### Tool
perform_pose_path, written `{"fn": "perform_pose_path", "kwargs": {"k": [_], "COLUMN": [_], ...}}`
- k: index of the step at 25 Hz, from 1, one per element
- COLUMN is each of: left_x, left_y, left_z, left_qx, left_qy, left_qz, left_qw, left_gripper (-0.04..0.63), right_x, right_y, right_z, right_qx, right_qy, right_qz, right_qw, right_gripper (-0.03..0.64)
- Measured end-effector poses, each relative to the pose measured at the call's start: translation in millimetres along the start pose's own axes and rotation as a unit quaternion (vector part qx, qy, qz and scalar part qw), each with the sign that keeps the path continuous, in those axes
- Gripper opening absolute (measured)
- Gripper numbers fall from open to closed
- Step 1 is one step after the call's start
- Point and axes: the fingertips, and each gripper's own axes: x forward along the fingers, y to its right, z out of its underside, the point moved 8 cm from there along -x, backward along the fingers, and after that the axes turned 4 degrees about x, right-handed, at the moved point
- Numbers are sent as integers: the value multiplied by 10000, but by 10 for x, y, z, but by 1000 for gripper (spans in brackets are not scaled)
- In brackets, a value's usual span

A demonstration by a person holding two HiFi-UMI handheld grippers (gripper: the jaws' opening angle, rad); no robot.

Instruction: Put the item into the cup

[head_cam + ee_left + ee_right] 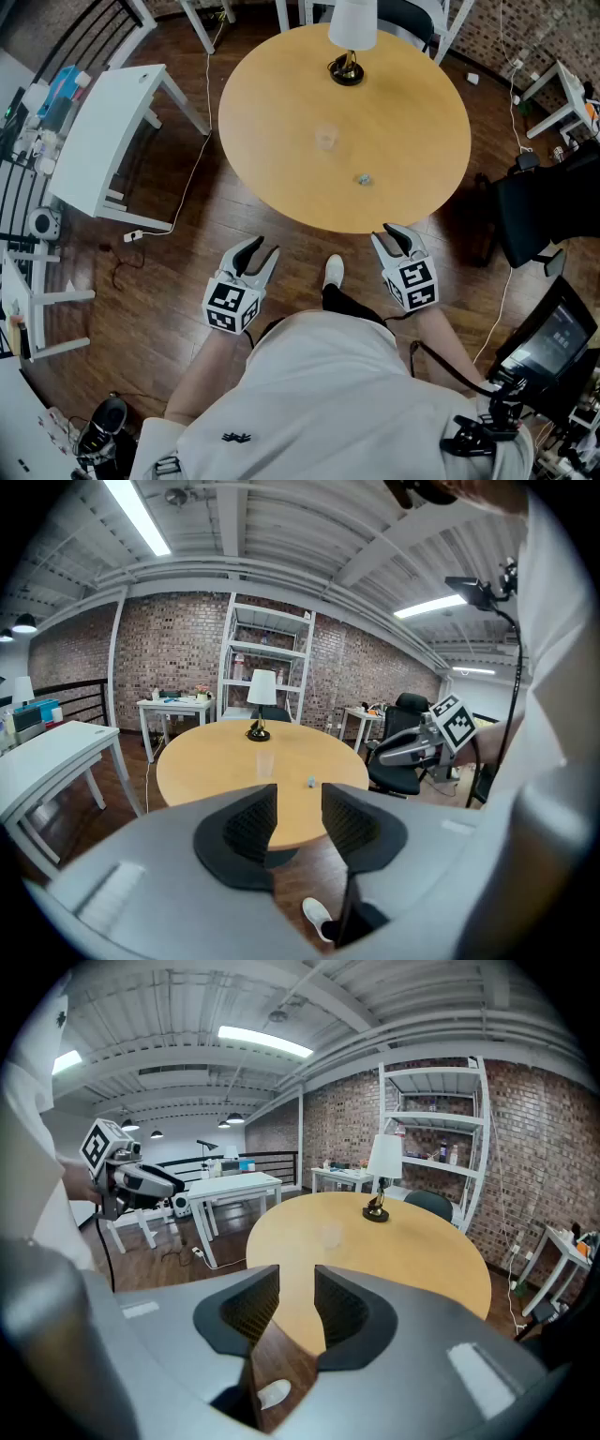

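A clear cup (325, 139) stands near the middle of the round wooden table (281, 169). A small bluish item (364, 178) lies on the table a little nearer to me and to the cup's right. Both grippers hang short of the table's near edge, over the floor. My left gripper (262, 249) is open and holds nothing. My right gripper (390, 234) is open too, with nothing between its jaws. The left gripper view shows the cup (265, 763) and the item (310, 782) beyond the open jaws (298, 803). In the right gripper view the cup (330, 1233) shows faintly past the open jaws (296, 1288).
A table lamp (349, 37) stands at the table's far edge. A white desk (108, 131) is to the left, a black chair (544, 206) and a monitor (553, 342) to the right. Cables run over the wooden floor. My shoe (333, 272) is under the table's near edge.
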Motion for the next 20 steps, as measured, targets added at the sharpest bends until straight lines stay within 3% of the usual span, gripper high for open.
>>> {"fn": "perform_pose_path", "kwargs": {"k": [6, 12, 20], "left_x": [824, 1226, 1524], "left_y": [-316, -638, -1020], "left_z": [-505, -679, -851], "left_qx": [61, 122, 398], "left_qy": [147, -57, -279], "left_qz": [-51, 256, 866], "left_qw": [9999, 9996, 9951], "left_gripper": [130, 130, 129], "right_x": [775, 1445, 2158], "right_y": [775, 1079, 1289], "right_z": [-237, -185, 177], "right_qx": [-308, -368, 169], "right_qy": [-203, -708, -1568], "right_qz": [-46, 48, 319], "right_qw": [9993, 9968, 9870], "right_gripper": [121, 135, 160]}}
